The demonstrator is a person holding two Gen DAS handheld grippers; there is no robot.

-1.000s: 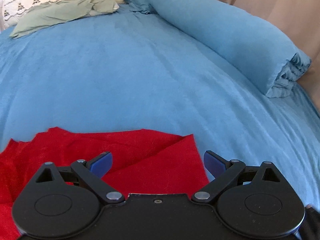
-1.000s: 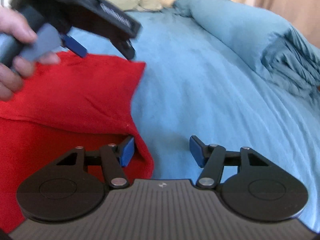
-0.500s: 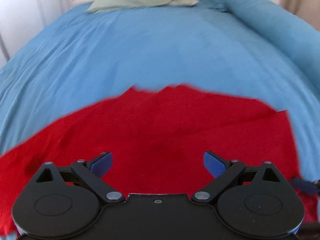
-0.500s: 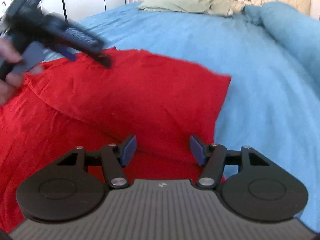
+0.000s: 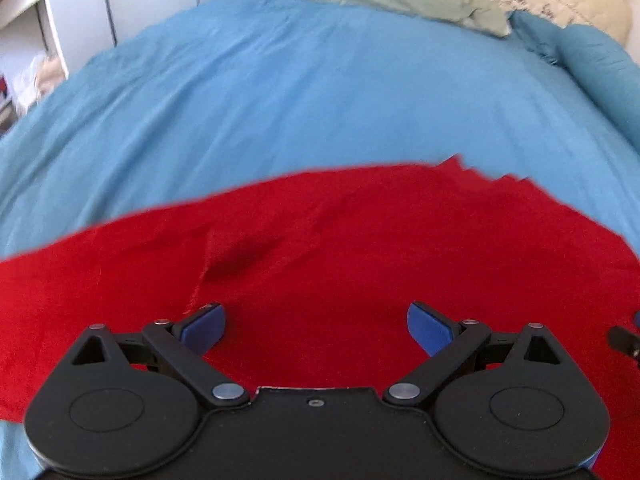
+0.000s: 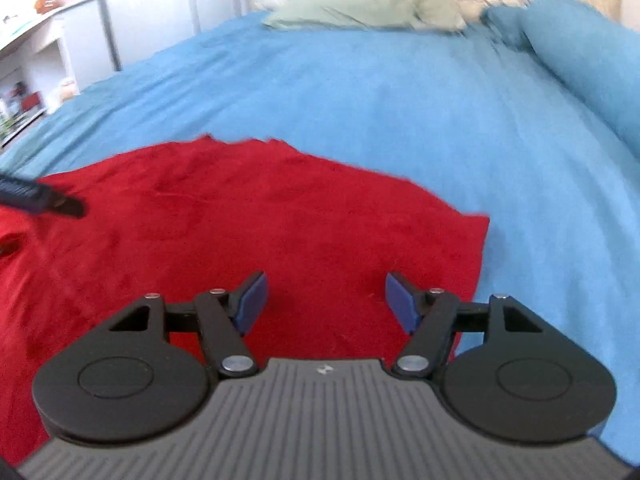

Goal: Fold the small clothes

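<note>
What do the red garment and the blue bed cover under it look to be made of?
Red garment: soft knit or fleecy fabric, matte, with a slightly fuzzy surface and limp creases; likely cotton jersey, though the blur leaves that open. Blue bed cover: woven cloth with a faint sheen and long shallow wrinkles, probably cotton or a blend.

Both grippers' fingers (image 5: 202, 326) (image 6: 250, 300) apart.

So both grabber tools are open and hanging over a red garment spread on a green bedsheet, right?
Not quite: the bedsheet is blue, not green; only the pillow at the far end is green, as the right wrist view shows. The rest holds: the left gripper and right gripper are open over the red garment, nothing between their jaws.
</note>
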